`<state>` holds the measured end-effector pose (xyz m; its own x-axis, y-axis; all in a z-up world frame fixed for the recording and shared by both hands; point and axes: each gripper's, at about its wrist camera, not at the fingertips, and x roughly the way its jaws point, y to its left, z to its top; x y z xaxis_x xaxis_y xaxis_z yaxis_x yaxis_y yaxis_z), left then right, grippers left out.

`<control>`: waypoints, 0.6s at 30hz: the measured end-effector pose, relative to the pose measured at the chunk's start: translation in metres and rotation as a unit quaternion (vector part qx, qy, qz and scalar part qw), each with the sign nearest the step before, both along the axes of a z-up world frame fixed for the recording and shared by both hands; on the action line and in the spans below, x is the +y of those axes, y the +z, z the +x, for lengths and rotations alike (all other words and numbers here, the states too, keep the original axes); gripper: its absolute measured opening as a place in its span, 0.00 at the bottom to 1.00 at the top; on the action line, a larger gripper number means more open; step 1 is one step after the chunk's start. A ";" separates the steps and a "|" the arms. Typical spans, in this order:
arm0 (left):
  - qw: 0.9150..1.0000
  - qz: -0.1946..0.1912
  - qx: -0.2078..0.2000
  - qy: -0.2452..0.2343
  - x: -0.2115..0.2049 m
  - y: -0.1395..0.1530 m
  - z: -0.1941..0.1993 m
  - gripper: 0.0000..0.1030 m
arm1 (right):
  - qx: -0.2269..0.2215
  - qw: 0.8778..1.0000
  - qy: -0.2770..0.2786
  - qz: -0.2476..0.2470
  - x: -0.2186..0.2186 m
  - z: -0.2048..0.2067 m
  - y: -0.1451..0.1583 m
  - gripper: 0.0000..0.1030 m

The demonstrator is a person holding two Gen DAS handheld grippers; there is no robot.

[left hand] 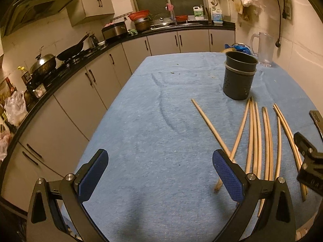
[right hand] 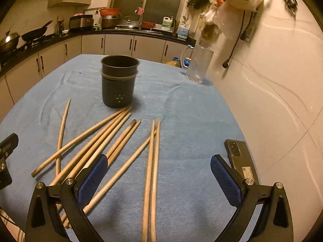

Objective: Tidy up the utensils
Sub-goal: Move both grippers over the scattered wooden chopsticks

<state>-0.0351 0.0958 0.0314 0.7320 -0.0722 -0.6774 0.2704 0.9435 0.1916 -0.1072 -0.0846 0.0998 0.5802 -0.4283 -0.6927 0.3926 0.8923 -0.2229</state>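
Several wooden chopsticks (right hand: 113, 139) lie loose on the blue tablecloth (right hand: 191, 121), fanned out in front of a dark perforated utensil holder (right hand: 119, 81) that stands upright and looks empty. In the left wrist view the chopsticks (left hand: 256, 137) lie right of centre and the holder (left hand: 239, 75) stands beyond them. My left gripper (left hand: 159, 173) is open and empty over bare cloth, left of the chopsticks. My right gripper (right hand: 158, 179) is open and empty, low over the near ends of two parallel chopsticks (right hand: 151, 173). Part of the right gripper shows at the left view's right edge (left hand: 308, 161).
A clear glass pitcher (right hand: 198, 64) stands at the table's far right by the wall. A black phone (right hand: 240, 159) lies near the right edge. Kitchen counter with wok and pots (left hand: 60, 58) runs along the left and back. Blue bag (left hand: 240, 48) behind the holder.
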 end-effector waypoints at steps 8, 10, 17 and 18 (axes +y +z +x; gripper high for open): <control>1.000 -0.013 -0.001 0.023 0.027 -0.002 0.001 0.99 | 0.013 0.997 0.036 -0.065 0.040 0.007 0.000 1.00; 0.999 -0.017 -0.001 0.029 0.034 -0.003 0.001 0.99 | 0.016 0.996 0.043 -0.075 0.046 0.008 0.000 1.00; 0.999 -0.031 -0.001 0.042 0.053 -0.003 0.003 0.99 | 0.021 0.993 0.064 -0.098 0.067 0.013 0.001 1.00; 0.999 -0.032 0.000 0.043 0.055 -0.003 0.003 0.99 | 0.020 0.993 0.066 -0.094 0.068 0.013 0.002 1.00</control>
